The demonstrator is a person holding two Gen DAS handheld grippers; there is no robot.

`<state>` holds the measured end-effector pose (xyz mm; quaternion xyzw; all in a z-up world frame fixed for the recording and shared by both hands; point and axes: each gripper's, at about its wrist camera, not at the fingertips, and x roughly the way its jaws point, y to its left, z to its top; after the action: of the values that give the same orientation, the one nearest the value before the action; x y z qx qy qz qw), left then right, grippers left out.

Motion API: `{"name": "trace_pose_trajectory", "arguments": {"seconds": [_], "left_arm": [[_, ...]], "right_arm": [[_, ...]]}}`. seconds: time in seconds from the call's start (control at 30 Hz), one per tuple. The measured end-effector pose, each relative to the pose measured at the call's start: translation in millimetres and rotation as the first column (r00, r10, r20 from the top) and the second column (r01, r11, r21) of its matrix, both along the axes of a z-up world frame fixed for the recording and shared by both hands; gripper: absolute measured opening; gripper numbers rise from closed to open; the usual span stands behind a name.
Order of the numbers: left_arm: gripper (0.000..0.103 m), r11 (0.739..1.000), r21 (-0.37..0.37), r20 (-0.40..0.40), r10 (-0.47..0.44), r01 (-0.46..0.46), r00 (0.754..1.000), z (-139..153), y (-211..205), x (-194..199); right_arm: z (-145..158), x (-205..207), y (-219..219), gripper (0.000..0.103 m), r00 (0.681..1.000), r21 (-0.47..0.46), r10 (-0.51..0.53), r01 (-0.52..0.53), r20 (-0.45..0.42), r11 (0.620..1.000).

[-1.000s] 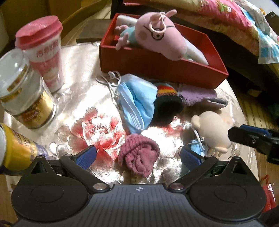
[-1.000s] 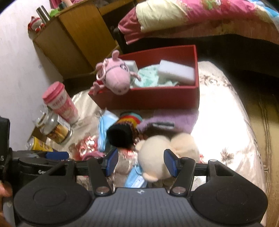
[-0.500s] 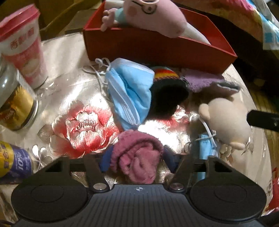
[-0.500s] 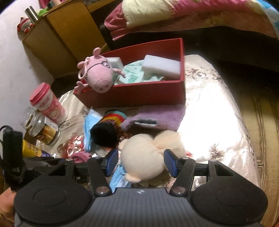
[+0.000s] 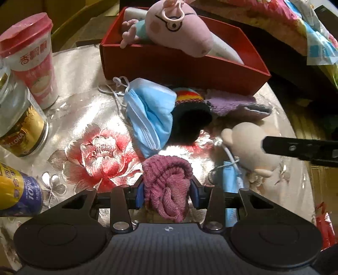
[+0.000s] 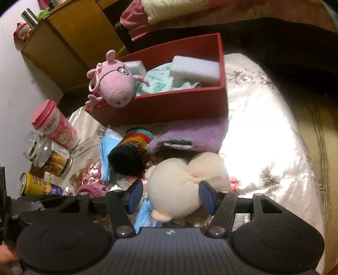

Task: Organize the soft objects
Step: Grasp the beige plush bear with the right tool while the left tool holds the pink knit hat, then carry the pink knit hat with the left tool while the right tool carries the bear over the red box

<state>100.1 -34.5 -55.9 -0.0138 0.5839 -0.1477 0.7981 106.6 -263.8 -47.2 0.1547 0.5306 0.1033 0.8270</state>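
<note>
My left gripper (image 5: 166, 193) is shut on a rolled pink knit sock (image 5: 168, 186) on the silver tablecloth. My right gripper (image 6: 170, 195) is open, its jaws on either side of a cream plush toy (image 6: 181, 186), which also shows in the left wrist view (image 5: 251, 146). A red box (image 6: 169, 105) at the back holds a pink pig plush (image 6: 115, 84), white sponges (image 6: 196, 68) and a green cloth. A blue face mask (image 5: 150, 114), a black sock with rainbow cuff (image 5: 190, 114) and a purple cloth (image 5: 232, 103) lie in front of the box.
A pink-lidded cup (image 5: 33, 57), a glass jar (image 5: 19, 118) and a yellow can (image 5: 14, 190) stand on the left. A second blue mask (image 5: 229, 186) lies by the cream plush. A bed with bedding (image 6: 211, 19) and a wooden cabinet (image 6: 69, 36) are behind.
My left gripper moved forward and closed its jaws on the pink sock. My right gripper moved closer around the cream plush, staying open.
</note>
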Motion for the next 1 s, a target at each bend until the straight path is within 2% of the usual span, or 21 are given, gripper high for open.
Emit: {"name": "trace_pose_trajectory", "arguments": {"seconds": [0.03, 0.17, 0.27, 0.37, 0.43, 0.53, 0.73, 0.83, 1.0], "left_arm": [[0.043, 1.000, -0.001, -0.001, 0.000, 0.000, 1.000, 0.0, -0.8, -0.1], [0.043, 1.000, -0.002, -0.013, 0.000, 0.000, 1.000, -3.6, -1.3, 0.7], [0.043, 1.000, -0.003, -0.019, -0.001, 0.001, 1.000, -4.9, -0.1, 0.9], [0.043, 1.000, -0.005, -0.020, -0.001, 0.001, 1.000, -4.9, 0.3, 0.6], [0.043, 1.000, -0.009, -0.018, -0.002, 0.001, 1.000, -4.2, 0.3, 0.8], [0.044, 1.000, -0.017, -0.013, -0.001, 0.001, 1.000, -0.9, 1.4, 0.7], [0.045, 1.000, -0.028, -0.011, 0.000, 0.000, 1.000, 3.0, 2.7, 0.1], [0.045, 0.999, -0.034, -0.015, 0.004, -0.004, 1.000, 3.9, 3.9, 0.5], [0.045, 0.998, -0.053, -0.004, 0.014, -0.014, 1.000, 10.8, 7.0, 1.3]], "right_arm": [[-1.7, 1.1, 3.0, 0.047, 1.000, -0.010, 0.007, -0.007, -0.001, 1.000], [-18.3, 8.6, 16.9, 0.047, 0.999, -0.086, 0.034, -0.037, -0.036, 0.996], [-25.1, 10.6, 16.0, 0.047, 0.999, -0.095, 0.025, -0.028, -0.033, 0.995], [-31.8, 13.8, 9.1, 0.047, 0.998, -0.051, -0.003, 0.000, -0.060, 0.999], [-32.9, 15.5, 3.4, 0.039, 0.997, -0.015, -0.019, 0.018, -0.071, 1.000], [-26.9, 14.1, -6.5, 0.035, 0.997, 0.045, -0.037, 0.040, -0.070, 0.998], [-14.2, 8.7, -5.4, 0.034, 0.998, 0.091, -0.027, 0.032, -0.055, 0.995], [-0.4, 2.0, 0.3, 0.034, 1.000, 0.092, 0.006, -0.006, -0.006, 0.996], [16.5, -3.1, -1.4, 0.034, 0.999, 0.153, 0.013, -0.018, 0.034, 0.988]]}}
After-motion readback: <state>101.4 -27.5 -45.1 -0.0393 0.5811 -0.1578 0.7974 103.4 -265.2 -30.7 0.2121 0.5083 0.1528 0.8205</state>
